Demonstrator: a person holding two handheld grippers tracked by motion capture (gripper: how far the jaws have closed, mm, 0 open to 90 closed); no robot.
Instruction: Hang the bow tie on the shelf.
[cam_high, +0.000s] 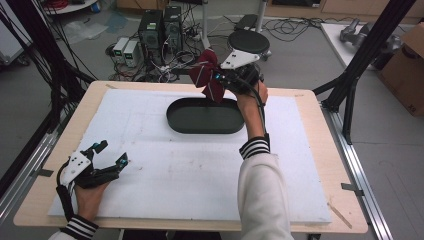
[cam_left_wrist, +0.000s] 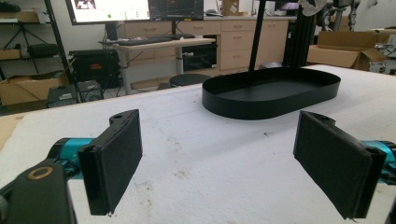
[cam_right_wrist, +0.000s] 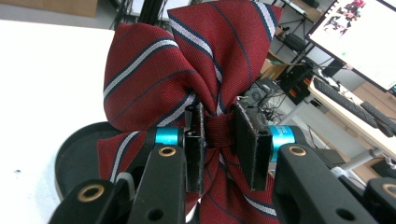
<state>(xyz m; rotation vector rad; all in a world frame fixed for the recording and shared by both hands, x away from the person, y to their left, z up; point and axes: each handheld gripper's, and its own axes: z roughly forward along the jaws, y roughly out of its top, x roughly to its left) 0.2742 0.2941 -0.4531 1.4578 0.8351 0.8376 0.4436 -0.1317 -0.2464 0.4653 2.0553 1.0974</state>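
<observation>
Dark-red striped bow (cam_high: 209, 76) clamped at its knot by right gripper (cam_high: 220, 79), held in air just above far rim of black tray (cam_high: 205, 120). Tray's long axis runs left-right. Probable next move: straight down. Left gripper (cam_high: 111, 154) apart, idle, well away.

Place: a robotics lab or research workspace is showing here
Floor: computer towers (cam_high: 160, 27) and tangled cables (cam_high: 295, 25) are sitting on grey flooring
Frame: black metal struts (cam_high: 367, 47) are standing around the table (cam_high: 320, 150)
Background: monitors (cam_left_wrist: 135, 9), a keyboard desk (cam_left_wrist: 159, 44) and cardboard boxes (cam_left_wrist: 345, 53) are lining the room
</observation>
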